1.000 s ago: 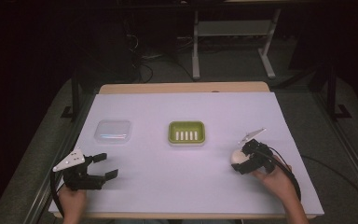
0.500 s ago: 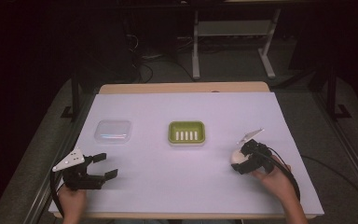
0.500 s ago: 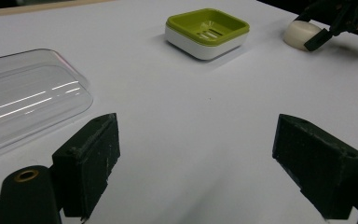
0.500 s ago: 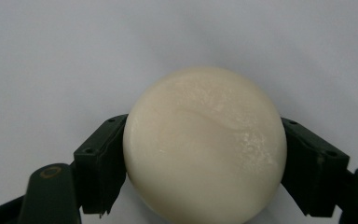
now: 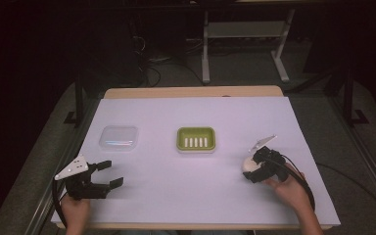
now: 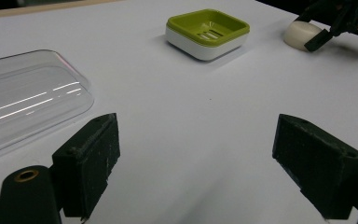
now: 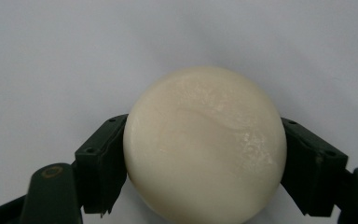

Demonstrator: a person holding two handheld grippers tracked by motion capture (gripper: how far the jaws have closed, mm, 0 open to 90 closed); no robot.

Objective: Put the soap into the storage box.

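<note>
A cream, rounded soap bar (image 7: pixel 205 144) lies on the white table sheet, and my right gripper (image 7: pixel 205 172) is shut on it, one black jaw pressed against each side. From above, the soap bar (image 5: pixel 249 164) and right gripper (image 5: pixel 255 167) sit at the right of the table. A green soap dish (image 5: pixel 196 139) with a white base stands mid-table, empty; it is also the green soap dish (image 6: pixel 208 31) far ahead in the left gripper view. My left gripper (image 5: pixel 106 176) rests at the front left, open, with nothing between its jaws (image 6: pixel 200 168).
A clear plastic lid (image 5: pixel 119 137) lies left of the dish, just ahead of the left gripper; it is the clear lid (image 6: pixel 25 100) at the left of that gripper's view. The white sheet (image 5: pixel 191 196) covers the table; a metal stand (image 5: pixel 245 34) is on the floor beyond.
</note>
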